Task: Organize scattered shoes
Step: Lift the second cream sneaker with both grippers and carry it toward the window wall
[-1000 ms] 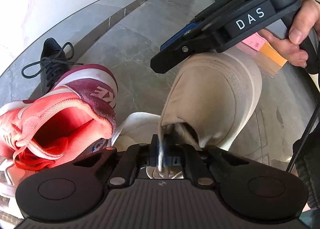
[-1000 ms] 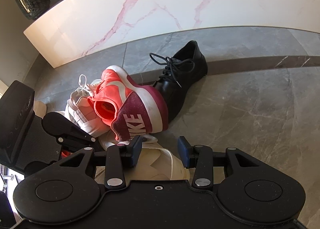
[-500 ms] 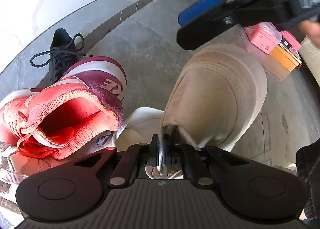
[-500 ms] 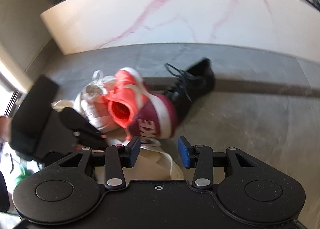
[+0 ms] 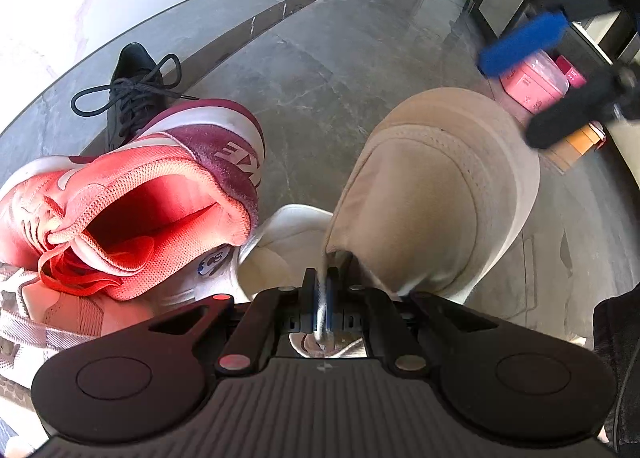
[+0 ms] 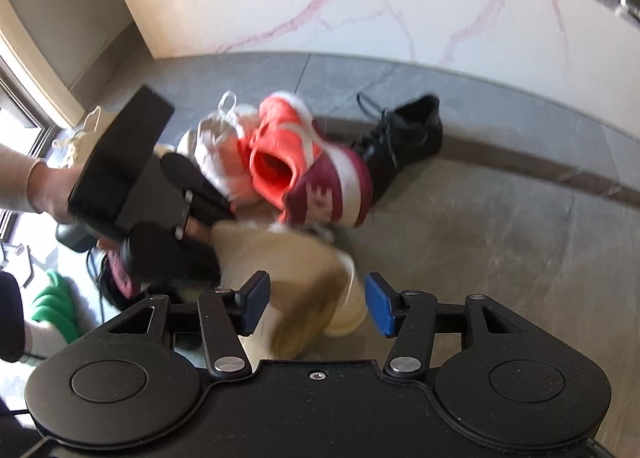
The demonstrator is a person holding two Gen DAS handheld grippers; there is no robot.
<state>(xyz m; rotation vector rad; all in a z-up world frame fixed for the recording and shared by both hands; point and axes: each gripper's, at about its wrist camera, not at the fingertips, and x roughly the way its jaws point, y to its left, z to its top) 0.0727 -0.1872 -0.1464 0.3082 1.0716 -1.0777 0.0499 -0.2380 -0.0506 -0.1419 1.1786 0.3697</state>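
Seen from my left wrist, my left gripper (image 5: pixel 323 294) is clamped on the soft collar edge of the tan shoe (image 5: pixel 432 194), which hangs toe-down above the grey floor (image 5: pixel 320 58) beside the coral sneaker (image 5: pixel 132 214). From my right wrist, my right gripper (image 6: pixel 316 304) is opening, jaws apart, astride the blurred tan shoe (image 6: pixel 304 278) without pressing it. The shoe looks light and floppy, so its firmer toe or sole seems the surer hold.

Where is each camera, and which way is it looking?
Left wrist: rides the left tongs, looking down at the beige shoe pinched at its edge; the right tongs show top right.
Right wrist: rides the right tongs, opening above the beige shoe, facing the shoe pile and marble wall; a hand shows holding the left tongs.
Both see the red shoe and black shoe.
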